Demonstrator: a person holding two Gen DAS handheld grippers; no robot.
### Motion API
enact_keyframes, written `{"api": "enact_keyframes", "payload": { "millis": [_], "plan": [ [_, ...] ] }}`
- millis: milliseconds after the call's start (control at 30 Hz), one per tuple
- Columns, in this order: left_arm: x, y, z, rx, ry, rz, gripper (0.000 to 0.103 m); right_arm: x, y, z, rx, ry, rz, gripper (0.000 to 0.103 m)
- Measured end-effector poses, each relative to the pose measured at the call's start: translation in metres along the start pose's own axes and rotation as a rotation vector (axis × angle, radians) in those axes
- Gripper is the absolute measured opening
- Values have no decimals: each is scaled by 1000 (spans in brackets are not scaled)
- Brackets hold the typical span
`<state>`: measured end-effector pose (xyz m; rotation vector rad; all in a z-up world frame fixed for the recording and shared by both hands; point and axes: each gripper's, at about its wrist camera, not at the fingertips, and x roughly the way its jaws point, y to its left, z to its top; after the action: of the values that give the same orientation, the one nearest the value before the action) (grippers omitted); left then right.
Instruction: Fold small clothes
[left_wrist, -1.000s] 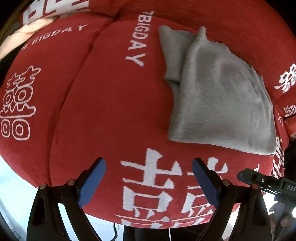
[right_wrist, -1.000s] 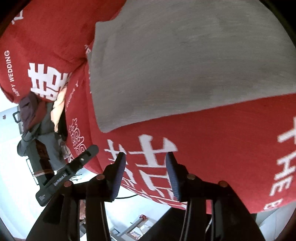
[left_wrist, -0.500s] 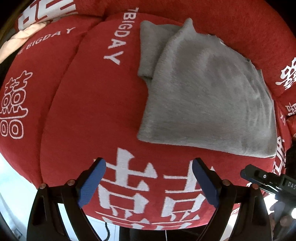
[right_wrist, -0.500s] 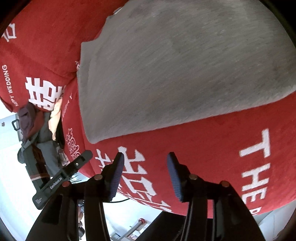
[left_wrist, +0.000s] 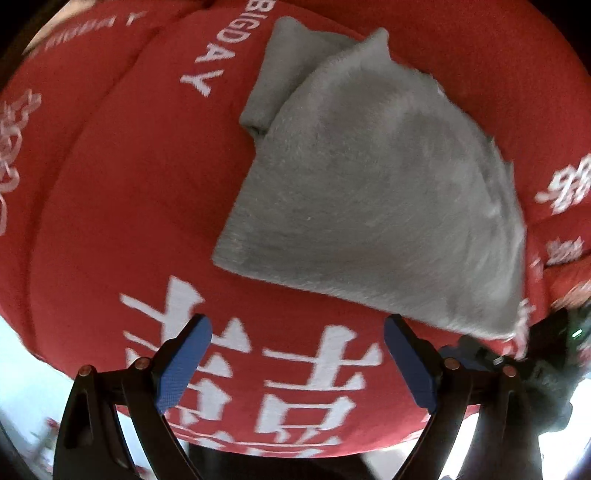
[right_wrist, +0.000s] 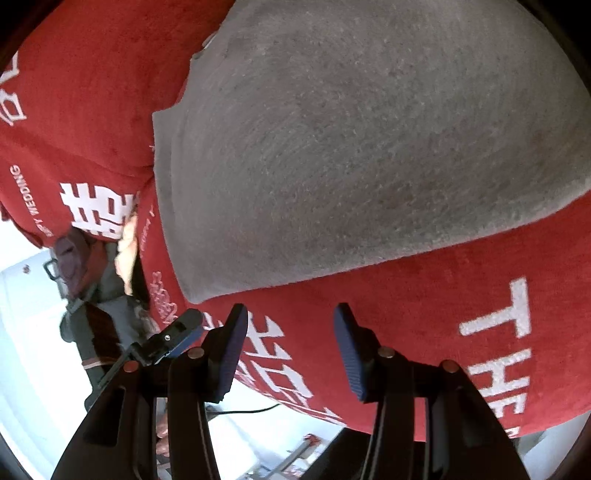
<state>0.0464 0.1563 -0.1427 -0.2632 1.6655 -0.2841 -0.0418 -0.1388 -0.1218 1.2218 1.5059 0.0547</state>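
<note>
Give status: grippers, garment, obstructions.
Left gripper open, empty, short of the grey garment. Right gripper open, empty, near its front edge. Garment partly folded, flat on red cover. Nothing in the way.

Fuzzy matt grey cloth (left_wrist: 376, 192) lies ahead of the fingers on a napped red woven cover (left_wrist: 122, 206) with white lettering; blue textured pads (left_wrist: 183, 363) on black matt plastic fingers.

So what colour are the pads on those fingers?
Blue pads, clearest in the left wrist view.
</note>
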Motion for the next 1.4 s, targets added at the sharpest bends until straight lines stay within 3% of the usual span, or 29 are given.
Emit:
{"api": "enact_keyframes", "payload": {
  "millis": [167,433,467,533,567,800,900,933,967,1033,1100,1167,1200,1267,1400],
  "plan": [
    [2,0,-2,-62,-13,-117,94,7,2,4,17,0,68,53],
    [20,3,5,-168,-2,-282,94,38,1,22,151,-27,246,53],
    [22,5,5,-182,-1,-302,94,41,1,23,165,-30,259,50],
    [23,11,5,-205,-1,-337,94,42,2,25,166,-45,271,25],
    [26,9,6,-215,-2,-352,94,41,3,26,162,-51,271,21],
    [28,8,31,-309,-87,-412,94,26,19,29,75,-44,284,15],
    [24,4,41,-312,-143,-354,94,24,23,30,53,-40,279,15],
    [23,2,44,-308,-163,-334,89,25,23,30,53,-38,279,15],
    [22,0,46,-308,-178,-309,79,25,23,30,55,-36,279,15],
    [21,1,51,-318,-188,-269,71,26,23,30,58,-28,280,15],
    [23,3,54,-338,-207,-233,56,27,22,30,53,-18,275,15],
    [25,3,56,-341,-212,-160,27,27,21,30,49,-9,271,15],
    [25,3,57,-329,-223,-139,24,27,23,30,43,-2,265,15],
    [20,-3,56,-271,-257,-83,15,25,25,30,33,15,264,15],
    [8,-43,51,-25,-355,121,12,8,36,31,-47,58,223,17]
  ]
}}
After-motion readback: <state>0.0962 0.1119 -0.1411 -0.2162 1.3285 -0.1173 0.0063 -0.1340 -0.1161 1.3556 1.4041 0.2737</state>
